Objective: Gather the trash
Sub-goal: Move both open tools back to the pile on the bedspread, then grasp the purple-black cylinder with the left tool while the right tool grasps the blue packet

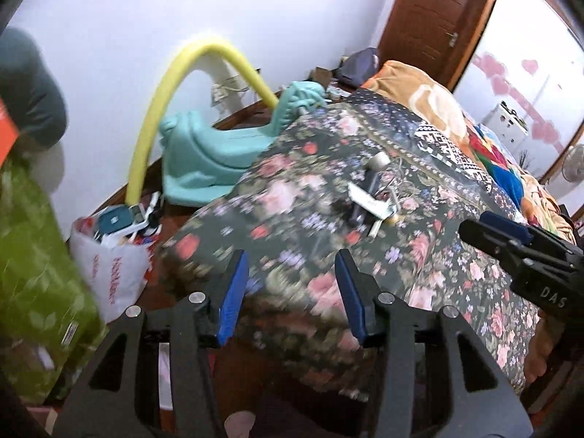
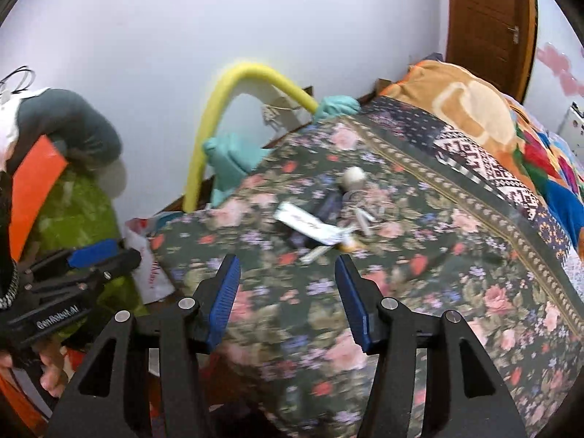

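A small heap of litter (image 1: 370, 197) lies on the floral bedspread (image 1: 292, 189): a white paper tag, a dark stick-like item, a small pale roll and thin wires. The right wrist view shows the same litter (image 2: 321, 222) just beyond my right gripper (image 2: 288, 288), which is open and holds nothing. My left gripper (image 1: 290, 292) hangs open and bare over the bed's near corner, short of the heap. A white plastic bag (image 1: 109, 262) stuffed with packaging stands on the floor left of the bed. Each gripper shows at the edge of the other's view, the right gripper (image 1: 511, 248) and the left gripper (image 2: 95, 259).
A green patterned sack (image 1: 33, 255) and an orange box edge crowd the left. A yellow foam tube (image 1: 153, 109) arches over a teal ride-on toy (image 1: 204, 153) by the white wall. An orange blanket (image 1: 430, 102) covers the far bed. A brown door (image 1: 430, 11) is behind.
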The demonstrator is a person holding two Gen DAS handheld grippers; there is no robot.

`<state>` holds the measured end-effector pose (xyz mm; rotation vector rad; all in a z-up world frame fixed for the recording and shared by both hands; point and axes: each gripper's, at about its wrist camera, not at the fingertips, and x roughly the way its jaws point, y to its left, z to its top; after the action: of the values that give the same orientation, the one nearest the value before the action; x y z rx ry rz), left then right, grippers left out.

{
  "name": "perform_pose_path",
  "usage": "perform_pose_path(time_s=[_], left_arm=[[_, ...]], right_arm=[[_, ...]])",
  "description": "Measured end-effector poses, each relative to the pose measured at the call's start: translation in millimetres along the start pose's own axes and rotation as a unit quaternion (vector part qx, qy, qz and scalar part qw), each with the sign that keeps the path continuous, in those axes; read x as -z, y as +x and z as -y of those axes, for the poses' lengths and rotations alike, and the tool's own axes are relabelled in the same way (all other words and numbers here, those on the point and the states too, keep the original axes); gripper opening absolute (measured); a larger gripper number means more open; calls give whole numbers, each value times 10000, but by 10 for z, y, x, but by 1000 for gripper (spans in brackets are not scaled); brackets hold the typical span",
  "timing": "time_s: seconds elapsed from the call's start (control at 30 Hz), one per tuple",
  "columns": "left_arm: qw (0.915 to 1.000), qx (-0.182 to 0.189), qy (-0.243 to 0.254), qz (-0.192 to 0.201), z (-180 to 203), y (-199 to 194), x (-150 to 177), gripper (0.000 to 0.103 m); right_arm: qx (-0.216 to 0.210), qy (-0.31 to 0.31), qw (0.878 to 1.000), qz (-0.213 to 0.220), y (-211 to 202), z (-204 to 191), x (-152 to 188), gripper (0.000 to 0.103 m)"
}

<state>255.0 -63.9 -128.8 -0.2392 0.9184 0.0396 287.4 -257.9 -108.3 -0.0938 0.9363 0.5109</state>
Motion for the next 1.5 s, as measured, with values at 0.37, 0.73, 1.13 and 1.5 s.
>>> perform_pose_path(time_s=[0.37,0.73,1.13,1.5], left_arm=[[9992,-87,271,-276,257,926,-290,48],[9975,164,297,-620,192,1410,-272,48],[9949,371,599,-718,382,1552,-367,48],[9836,335,1657,-632,975,1861,-552,48]], right_arm=[[-207,-121,9978,-618,815,415,-102,50],[-387,-520,9923,-1059,1584,371,-215,50],[-892,-66,9940,-634,1256,539,-188,17],[-211,701,9971,-194,882,1031,-133,17]])
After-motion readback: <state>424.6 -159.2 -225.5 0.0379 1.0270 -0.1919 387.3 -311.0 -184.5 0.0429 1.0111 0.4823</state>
